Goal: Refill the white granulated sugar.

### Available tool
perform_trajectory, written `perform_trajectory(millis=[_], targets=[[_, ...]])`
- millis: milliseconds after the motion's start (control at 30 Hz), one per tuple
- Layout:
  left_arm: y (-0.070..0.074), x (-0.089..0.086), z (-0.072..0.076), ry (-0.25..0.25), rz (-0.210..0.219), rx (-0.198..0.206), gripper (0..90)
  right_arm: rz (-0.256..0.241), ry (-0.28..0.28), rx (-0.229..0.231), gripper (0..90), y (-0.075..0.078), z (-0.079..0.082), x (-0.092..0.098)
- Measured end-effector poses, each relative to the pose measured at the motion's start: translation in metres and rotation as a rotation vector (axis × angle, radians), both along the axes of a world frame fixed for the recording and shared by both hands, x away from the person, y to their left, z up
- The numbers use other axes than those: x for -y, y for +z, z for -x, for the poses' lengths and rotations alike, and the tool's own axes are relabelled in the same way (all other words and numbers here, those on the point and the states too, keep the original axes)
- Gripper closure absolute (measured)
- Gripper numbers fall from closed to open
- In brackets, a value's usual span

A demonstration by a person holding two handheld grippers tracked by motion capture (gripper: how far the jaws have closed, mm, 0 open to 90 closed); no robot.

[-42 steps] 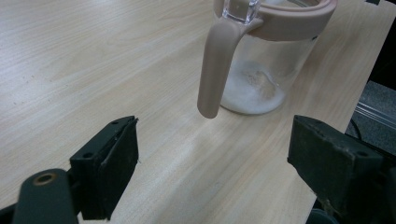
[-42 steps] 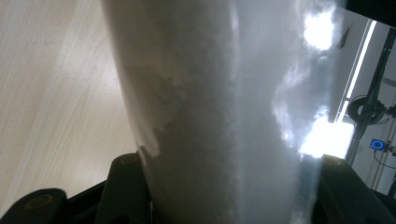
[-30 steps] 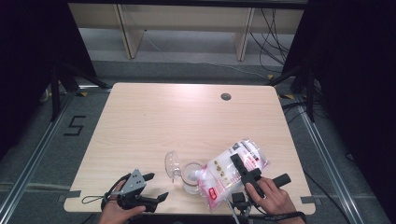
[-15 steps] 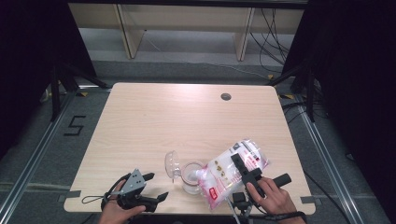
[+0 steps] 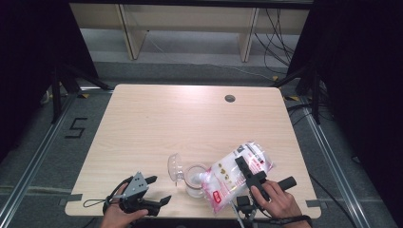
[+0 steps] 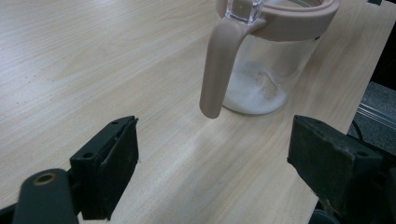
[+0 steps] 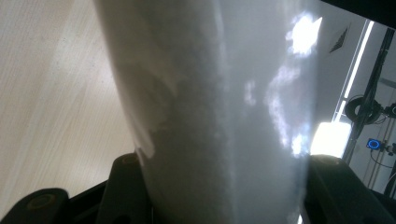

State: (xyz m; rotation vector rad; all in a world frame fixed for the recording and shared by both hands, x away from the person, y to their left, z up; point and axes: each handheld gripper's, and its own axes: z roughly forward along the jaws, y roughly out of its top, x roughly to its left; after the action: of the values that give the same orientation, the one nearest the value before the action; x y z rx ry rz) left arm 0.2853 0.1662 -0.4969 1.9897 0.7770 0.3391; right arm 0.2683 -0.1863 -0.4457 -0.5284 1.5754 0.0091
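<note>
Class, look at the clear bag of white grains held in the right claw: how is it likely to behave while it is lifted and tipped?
The bag probably acts floppy: its plastic bulges around the right claw. It likely feels fairly heavy for its size, being packed with white grains. The glossy film may slip, so the load could shift toward the jar as it tilts.

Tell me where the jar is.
In the high view the jar stands near the table's front edge, between the grippers, under the tilted bag held by the right gripper. The left gripper view shows it just ahead.
</note>
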Motion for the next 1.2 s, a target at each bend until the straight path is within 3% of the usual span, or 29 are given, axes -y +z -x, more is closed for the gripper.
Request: perform_trajectory(millis=[100,200,267,333,467,500,533,633,867,1200], targets=[[-0.0004,0.0024,0.0015,0.01,0.037,-0.005,15.9,0.002,0.012,0.018,53.2,0.0005,0.0002,-0.0002],[-0.001,0.0032,0.0017,0.011,0.039,0.002,15.9,-0.01,0.003,0.011,53.3,-0.0008,0.0007,0.0003],[-0.0002,0.0027,0.0022,0.013,0.022,-0.002,15.9,0.012,0.017,0.024,53.4,0.0013,0.0009,-0.0007],[-0.0005,0.0033,0.0023,0.016,0.028,-0.002,15.9,-0.013,0.008,0.016,53.4,-0.0005,0.0013,0.0001],[-0.0007,0.003,0.0018,0.015,0.033,0.0,15.9,0.002,0.02,0.018,53.6,0.0003,0.0007,-0.0006],[-0.0001,0.0022,0.0018,0.014,0.018,0.002,15.9,0.001,0.02,0.017,53.6,0.0002,0.0006,-0.0005],[-0.0009,0.0032,0.0019,0.017,0.034,0.004,15.9,0.002,0.021,0.017,53.6,0.0002,0.0005,-0.0004],[-0.0004,0.0031,0.0022,0.016,0.027,0.001,15.9,-0.012,0.01,0.006,53.7,-0.0012,0.0003,0.0003],[-0.0005,0.0029,0.0019,0.014,0.03,0.003,15.9,0.015,0.024,0.016,53.9,0.0003,0.0002,-0.0004],[-0.0003,0.0032,0.0022,0.017,0.025,0.001,15.9,-0.004,0.018,0.021,54.1,-0.0003,0.0008,-0.0008]])
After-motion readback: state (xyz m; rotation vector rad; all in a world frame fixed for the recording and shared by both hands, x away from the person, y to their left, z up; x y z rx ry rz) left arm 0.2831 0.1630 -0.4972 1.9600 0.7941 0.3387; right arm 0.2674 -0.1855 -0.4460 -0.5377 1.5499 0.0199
